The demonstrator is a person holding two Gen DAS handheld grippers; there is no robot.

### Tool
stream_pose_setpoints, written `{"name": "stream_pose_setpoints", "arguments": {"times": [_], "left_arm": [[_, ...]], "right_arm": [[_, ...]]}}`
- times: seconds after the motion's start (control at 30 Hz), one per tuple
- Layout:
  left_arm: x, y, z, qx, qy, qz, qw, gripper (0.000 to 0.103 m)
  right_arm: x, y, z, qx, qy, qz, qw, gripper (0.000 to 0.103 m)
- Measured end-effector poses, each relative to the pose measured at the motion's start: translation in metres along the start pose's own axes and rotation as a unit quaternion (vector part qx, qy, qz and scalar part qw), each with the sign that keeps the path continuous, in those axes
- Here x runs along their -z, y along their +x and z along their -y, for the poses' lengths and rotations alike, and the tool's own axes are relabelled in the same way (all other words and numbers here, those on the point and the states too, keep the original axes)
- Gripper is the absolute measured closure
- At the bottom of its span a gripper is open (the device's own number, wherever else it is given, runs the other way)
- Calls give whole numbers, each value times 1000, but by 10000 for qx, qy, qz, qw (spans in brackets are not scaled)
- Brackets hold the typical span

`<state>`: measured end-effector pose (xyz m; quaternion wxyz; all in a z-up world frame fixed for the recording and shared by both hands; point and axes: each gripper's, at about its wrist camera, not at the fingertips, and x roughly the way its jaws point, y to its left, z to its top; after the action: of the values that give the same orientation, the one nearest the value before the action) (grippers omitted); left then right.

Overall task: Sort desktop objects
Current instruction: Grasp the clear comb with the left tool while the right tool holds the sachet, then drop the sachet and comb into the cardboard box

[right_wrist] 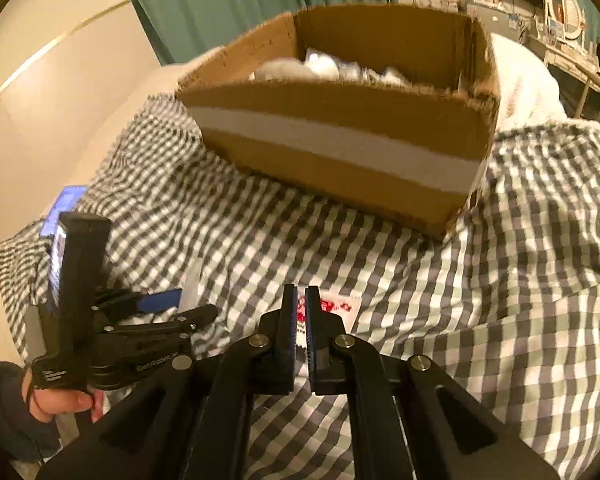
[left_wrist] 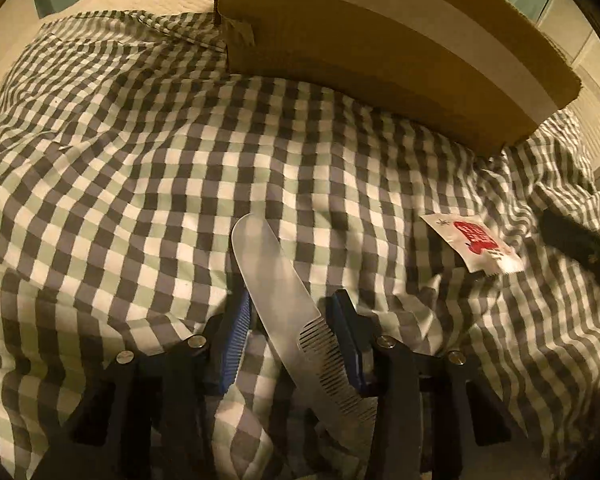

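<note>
A translucent white comb (left_wrist: 284,308) lies on the checked cloth (left_wrist: 140,184) between the open jaws of my left gripper (left_wrist: 292,316); whether the pads touch it I cannot tell. A white packet with a red print (left_wrist: 474,242) lies to its right. In the right wrist view my right gripper (right_wrist: 301,300) is nearly shut, its fingers low over that same packet (right_wrist: 336,306), which shows past them. Whether they pinch its edge is hidden. The left gripper (right_wrist: 172,304) shows at the left, held in a hand. An open cardboard box (right_wrist: 340,148) stands behind.
The box (left_wrist: 380,52) holds white crumpled items (right_wrist: 328,66). The cloth is wrinkled and drops away at the right (right_wrist: 560,240). A blue phone-like object (right_wrist: 62,208) lies at the far left. Shelves and clutter (right_wrist: 540,8) stand at the back right.
</note>
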<state>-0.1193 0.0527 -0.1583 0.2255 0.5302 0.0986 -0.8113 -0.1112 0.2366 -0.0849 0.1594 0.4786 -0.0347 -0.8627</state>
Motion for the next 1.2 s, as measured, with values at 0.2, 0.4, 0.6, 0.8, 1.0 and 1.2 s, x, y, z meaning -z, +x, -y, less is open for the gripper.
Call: {"name": "stream_pose_setpoints", "arguments": {"times": [0.2, 0.4, 0.6, 0.8, 1.0, 1.2], "left_arm": [[0, -10, -9, 272, -223, 45, 9994, 70], [-5, -16, -12, 339, -165, 118, 9992, 73], [-5, -14, -12, 338, -90, 160, 9993, 73], [-7, -25, -13, 380, 7, 328, 9987, 91], [-11, -28, -16, 414, -3, 371, 9985, 95], [-16, -58, -11, 695, 61, 842, 9940, 99]], "right_arm": [[2, 13, -11, 486, -181, -146, 9985, 31], [-5, 56, -24, 757, -395, -645, 9943, 31], [1, 69, -22, 844, -388, -784, 9926, 76], [1, 46, -15, 622, -191, -449, 9969, 98], [-5, 35, -11, 544, -33, -184, 9983, 98], [-14, 9, -16, 384, -56, 212, 9990, 98]]}}
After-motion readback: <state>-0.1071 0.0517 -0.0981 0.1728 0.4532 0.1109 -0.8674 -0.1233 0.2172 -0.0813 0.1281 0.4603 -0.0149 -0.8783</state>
